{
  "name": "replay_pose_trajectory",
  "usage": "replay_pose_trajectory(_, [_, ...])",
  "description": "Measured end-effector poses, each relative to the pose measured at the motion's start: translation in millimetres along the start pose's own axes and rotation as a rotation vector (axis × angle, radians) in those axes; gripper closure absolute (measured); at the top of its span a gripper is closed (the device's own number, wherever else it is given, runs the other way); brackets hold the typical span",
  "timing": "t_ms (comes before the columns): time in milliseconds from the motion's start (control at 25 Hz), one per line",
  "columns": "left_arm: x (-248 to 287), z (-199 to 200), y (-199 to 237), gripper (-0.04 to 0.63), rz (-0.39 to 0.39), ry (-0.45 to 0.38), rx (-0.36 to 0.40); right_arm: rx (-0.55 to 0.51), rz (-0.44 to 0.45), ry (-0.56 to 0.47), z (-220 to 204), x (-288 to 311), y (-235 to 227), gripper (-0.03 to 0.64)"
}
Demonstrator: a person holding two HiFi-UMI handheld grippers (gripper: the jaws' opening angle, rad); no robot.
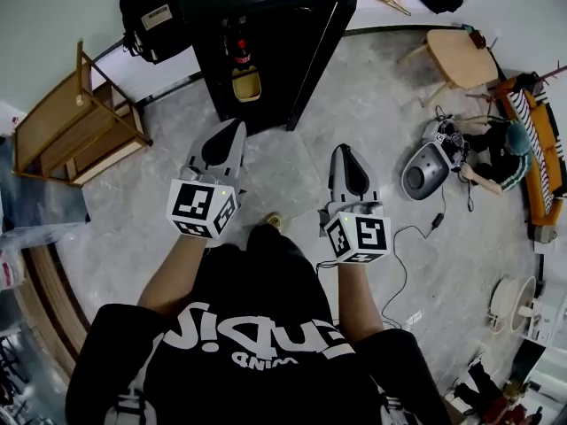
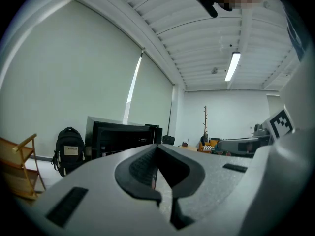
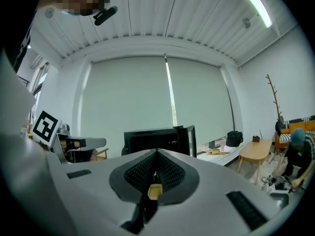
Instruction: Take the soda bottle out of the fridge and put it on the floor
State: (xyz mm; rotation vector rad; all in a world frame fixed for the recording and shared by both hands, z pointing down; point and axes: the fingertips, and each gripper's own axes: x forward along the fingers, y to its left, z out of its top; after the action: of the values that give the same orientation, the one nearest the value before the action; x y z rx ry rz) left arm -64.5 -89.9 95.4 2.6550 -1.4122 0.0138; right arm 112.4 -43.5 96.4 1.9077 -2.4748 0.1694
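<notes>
The black fridge (image 1: 266,42) stands open at the top of the head view, its door (image 1: 323,47) swung to the right. Inside, the soda bottle (image 1: 238,50), dark with a red label, stands upright above a yellow container (image 1: 246,85). Both grippers hover over the floor in front of the fridge, well short of it. My left gripper (image 1: 236,127) is shut and holds nothing; its tips (image 2: 156,147) meet and point towards the fridge (image 2: 123,136). My right gripper (image 1: 344,150) is shut and empty too, with its jaws (image 3: 156,154) closed below the fridge (image 3: 157,136).
A wooden rack (image 1: 75,122) and a black backpack (image 1: 152,14) stand left of the fridge. To the right are a wooden table (image 1: 461,56), a grey appliance (image 1: 428,168) with a cable (image 1: 406,242) across the floor, and a seated person (image 1: 496,153).
</notes>
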Motion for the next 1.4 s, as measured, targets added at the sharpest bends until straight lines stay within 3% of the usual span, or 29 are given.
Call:
replay_pose_trajectory(320, [52, 11, 28, 0.591, 0.079, -0.008, 0.016, 0.008, 0.082, 0.023, -1, 67, -20, 0.597])
replay_pose_trajectory(680, [83, 13, 53, 0.591, 0.064, -0.004, 0.008, 0.024, 0.056, 0.024, -1, 108, -20, 0.597])
replay_pose_trajectory(960, [98, -7, 73, 0.591, 0.039, 0.028, 0.005, 0.036, 0.038, 0.034, -18, 133, -11, 0.597])
replay_pose_trajectory(1400, [139, -51, 107, 0.591, 0.078, 0.02, 0.025, 0.034, 0.106, 0.011, -66, 190, -11, 0.597])
